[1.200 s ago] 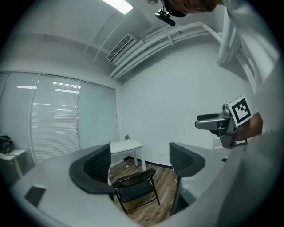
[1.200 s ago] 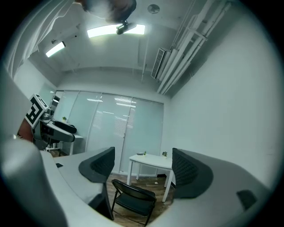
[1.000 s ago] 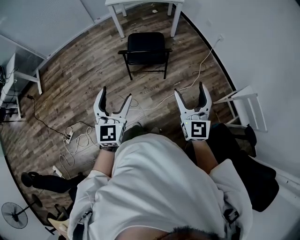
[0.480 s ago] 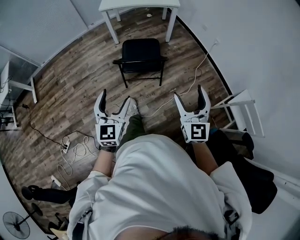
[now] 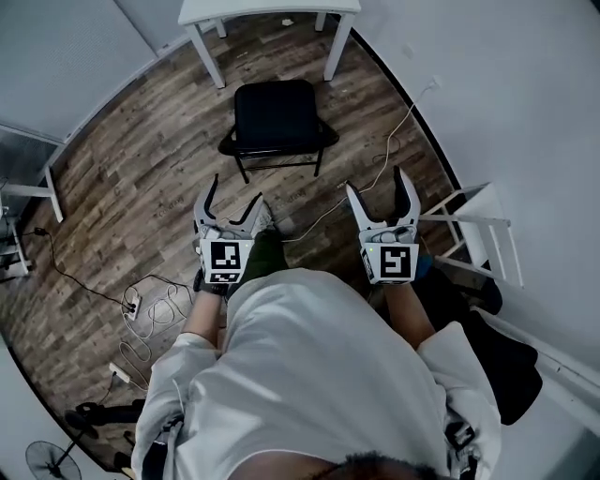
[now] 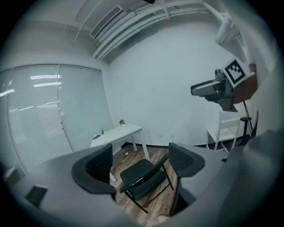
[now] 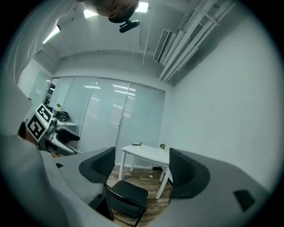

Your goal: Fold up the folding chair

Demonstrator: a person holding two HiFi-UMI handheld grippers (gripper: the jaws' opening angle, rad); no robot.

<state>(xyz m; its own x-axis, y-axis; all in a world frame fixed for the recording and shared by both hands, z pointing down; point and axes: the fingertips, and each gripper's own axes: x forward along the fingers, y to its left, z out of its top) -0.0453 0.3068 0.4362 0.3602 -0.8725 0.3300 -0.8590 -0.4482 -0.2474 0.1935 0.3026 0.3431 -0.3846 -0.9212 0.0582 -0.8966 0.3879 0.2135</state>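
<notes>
Head view: the folding chair [image 5: 275, 114] stands unfolded on the wood floor [image 5: 141, 169], seat flat, just near of the white table [image 5: 272, 9] at the far wall. Left gripper [image 5: 236, 187] and right gripper [image 5: 377, 180] are held side by side in front of the person's body, near of the chair and well apart from it, neither touching it. Both sets of jaws are spread, with nothing in them. A white chair [image 5: 478, 234] stands at the right wall; loose cables [image 5: 155, 300] lie on the floor at left. Left gripper view: the jaws stand apart and empty; the folding chair [image 6: 142, 175] shows through the gap, beyond them, with the table farther off at left. Right gripper view: the jaws stand apart and empty; the chair [image 7: 128, 193] appears low between them, the table [image 7: 146, 153] behind it.
</notes>
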